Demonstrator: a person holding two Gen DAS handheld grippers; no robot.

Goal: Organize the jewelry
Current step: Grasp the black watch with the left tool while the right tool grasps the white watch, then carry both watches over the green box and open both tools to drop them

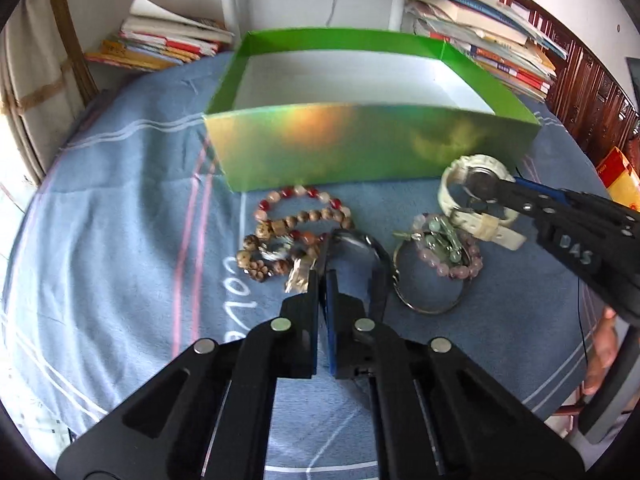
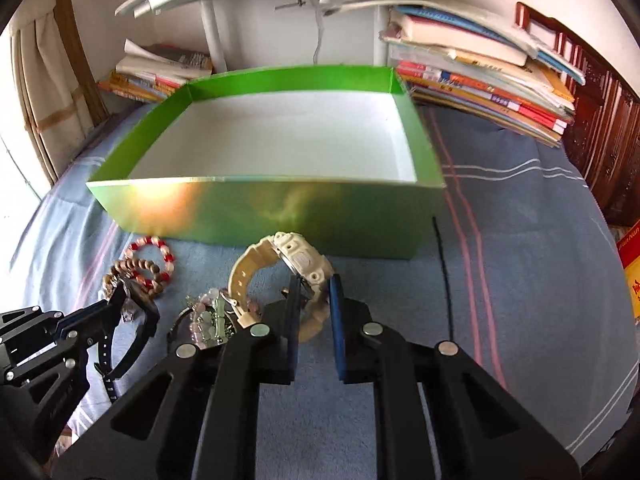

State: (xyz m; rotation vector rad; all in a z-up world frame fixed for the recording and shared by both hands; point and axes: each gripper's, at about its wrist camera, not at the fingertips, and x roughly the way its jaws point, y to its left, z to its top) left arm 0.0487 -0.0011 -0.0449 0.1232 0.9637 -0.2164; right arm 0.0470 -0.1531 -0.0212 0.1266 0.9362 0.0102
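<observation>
An open green box (image 1: 360, 148) with a white floor stands on the blue cloth; it also shows in the right wrist view (image 2: 280, 216). In front of it lie beaded bracelets (image 1: 296, 236), a pink bead bracelet with a metal ring (image 1: 448, 256) and two watches. My left gripper (image 1: 324, 276) is shut on the black watch (image 1: 360, 248), seen also in the right wrist view (image 2: 132, 300). My right gripper (image 2: 314, 292) is shut on the cream watch (image 2: 300, 264), lifted slightly off the cloth; it shows in the left wrist view (image 1: 472, 196).
Stacks of books (image 1: 160, 44) lie behind the box at the left and more books (image 2: 480, 80) at the right. A dark wooden frame (image 2: 600, 140) runs along the right. A thin black cable (image 2: 444, 280) lies on the cloth right of the watch.
</observation>
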